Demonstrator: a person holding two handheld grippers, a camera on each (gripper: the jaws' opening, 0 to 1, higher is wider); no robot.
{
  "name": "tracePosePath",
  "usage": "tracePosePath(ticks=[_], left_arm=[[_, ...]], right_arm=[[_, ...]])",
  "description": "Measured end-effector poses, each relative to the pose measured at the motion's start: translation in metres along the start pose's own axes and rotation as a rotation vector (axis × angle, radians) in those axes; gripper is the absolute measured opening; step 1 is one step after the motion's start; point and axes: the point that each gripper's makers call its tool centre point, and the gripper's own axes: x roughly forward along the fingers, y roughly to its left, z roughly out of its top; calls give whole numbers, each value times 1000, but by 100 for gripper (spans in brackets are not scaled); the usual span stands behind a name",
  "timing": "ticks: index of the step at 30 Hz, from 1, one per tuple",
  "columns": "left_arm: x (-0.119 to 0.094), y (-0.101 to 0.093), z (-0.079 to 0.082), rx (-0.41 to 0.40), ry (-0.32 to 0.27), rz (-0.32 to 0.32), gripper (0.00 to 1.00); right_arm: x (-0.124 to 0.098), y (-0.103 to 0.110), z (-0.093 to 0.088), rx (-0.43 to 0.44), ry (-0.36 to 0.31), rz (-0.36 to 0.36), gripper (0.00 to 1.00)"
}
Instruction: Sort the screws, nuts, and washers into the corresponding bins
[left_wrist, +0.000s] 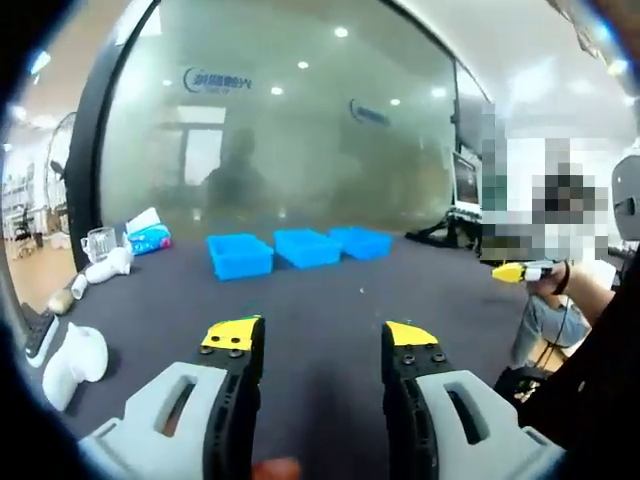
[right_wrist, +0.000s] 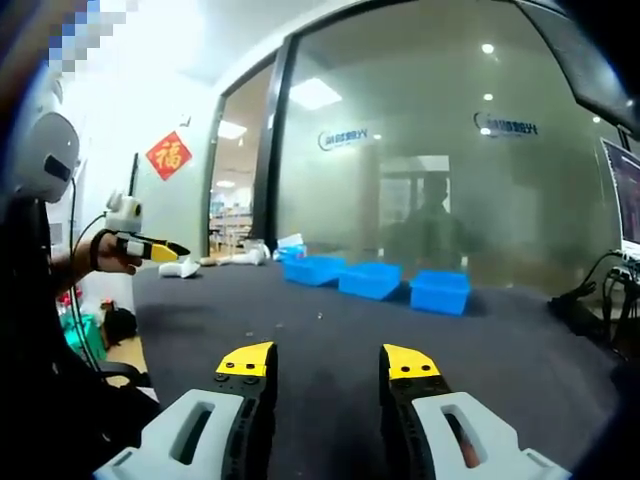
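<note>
My left gripper hung above the near edge of the dark desk with its yellow-tipped jaws apart and nothing between them; my right gripper was the same, spread wide and empty over the near edge, seen in the right gripper view; across the desk another person's hand held a further yellow-tipped gripper, and I could not tell whether that one was apart or together. The three blue bins stood in a row toward the far edge of the desk, close against the glass wall; the row's long axis ran roughly along that far edge, each bin open side up, though I could not see into them. I could make out no screws, nuts or washers for certain; only a speck or two on the bare cloth before the bins, too small to name. As I judged it, sorting had not begun; the danger from here was reaching blind, since parts that small could be missed or pinched badly and skitter off; the other gripper might also cross my path. White objects and a packet lay along the left edge, clear of the work.
</note>
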Motion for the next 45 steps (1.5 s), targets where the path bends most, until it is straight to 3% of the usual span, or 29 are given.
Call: tracePosePath(ticks=[16,28,33,38,45], left_arm=[[6,-11,-7,64,68,-73,46],[30,-12,-7,119,160,-190,46],[49,-14,3,175,177,-223,46],[77,-24,13,179,190,-297,46],[109,-38,13,241,257,-378,46]], right_arm=[[-1,2,-4,-2,16,14,37],[-4,4,-10,-18,42,31,37],[-3,6,-12,-32,58,37,37],[-3,7,-14,-33,61,39,37],[-2,6,-15,-38,71,44,37]])
